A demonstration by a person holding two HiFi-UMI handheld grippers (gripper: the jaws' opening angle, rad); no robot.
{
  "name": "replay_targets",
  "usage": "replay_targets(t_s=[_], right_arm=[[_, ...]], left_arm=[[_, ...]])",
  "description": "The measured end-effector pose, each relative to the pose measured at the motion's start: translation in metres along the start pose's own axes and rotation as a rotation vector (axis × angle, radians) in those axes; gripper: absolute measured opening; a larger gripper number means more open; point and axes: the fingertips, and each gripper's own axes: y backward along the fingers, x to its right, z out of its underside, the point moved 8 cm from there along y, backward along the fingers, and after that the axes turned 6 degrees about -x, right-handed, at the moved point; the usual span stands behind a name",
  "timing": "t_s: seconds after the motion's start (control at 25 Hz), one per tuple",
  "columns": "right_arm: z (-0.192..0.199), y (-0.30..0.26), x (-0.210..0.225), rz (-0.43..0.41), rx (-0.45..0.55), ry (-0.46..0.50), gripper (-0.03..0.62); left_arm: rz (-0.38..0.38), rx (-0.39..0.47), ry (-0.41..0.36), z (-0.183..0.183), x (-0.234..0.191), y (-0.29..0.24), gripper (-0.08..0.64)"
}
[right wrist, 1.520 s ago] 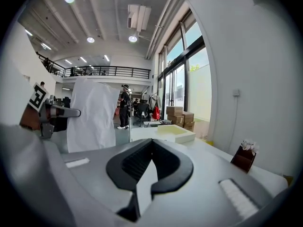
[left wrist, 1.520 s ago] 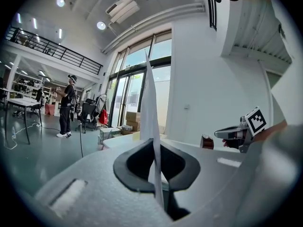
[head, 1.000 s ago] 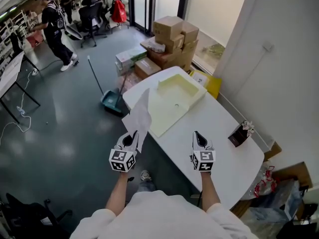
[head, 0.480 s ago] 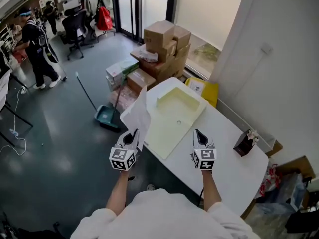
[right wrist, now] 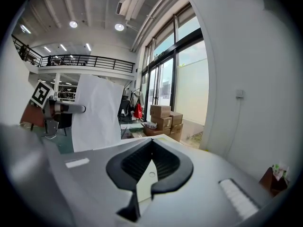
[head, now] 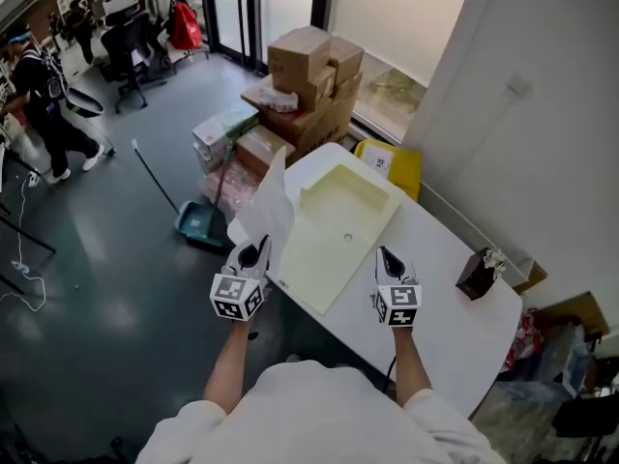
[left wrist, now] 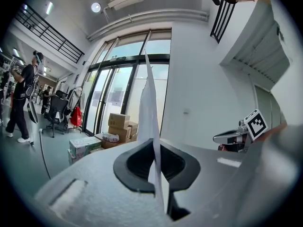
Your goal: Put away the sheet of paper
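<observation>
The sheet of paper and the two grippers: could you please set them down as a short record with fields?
Sheet of paper: upright, pinched at its lower edge
Left gripper: shut on the sheet, at the white table's left edge
Right gripper: shut, empty, over the table
Pale yellow tray: on the table, ahead of both grippers

Bright daylight through the glass doors (left wrist: 113, 98); fisheye edges darken.

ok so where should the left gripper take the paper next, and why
Probably swing the left gripper right, over the pale yellow tray on the table: it is shut on the sheet of paper, which stands upright just left of the tray.
</observation>
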Motion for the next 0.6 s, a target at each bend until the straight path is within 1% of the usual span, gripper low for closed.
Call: replay_targets(t_s=[0.28, 0.52, 0.6], right_arm=[[0.009, -0.012, 0.011, -0.035, -0.012, -0.027, 0.002], [0.011, -0.025, 0.027, -0.092, -0.003, -0.05, 0.002], [0.012, -0.029, 0.032, -0.115, 0.001, -0.065, 0.002]], left_arm=[[-0.024, -0.018, 0.016, 0.004, 0.005, -0.015, 0.002], [-0.066, -0.04, 0.006, 0.001, 0.021, -0.022, 0.002], [-0.081, -0.042, 0.015, 0.0, 0.025, -0.026, 0.002]])
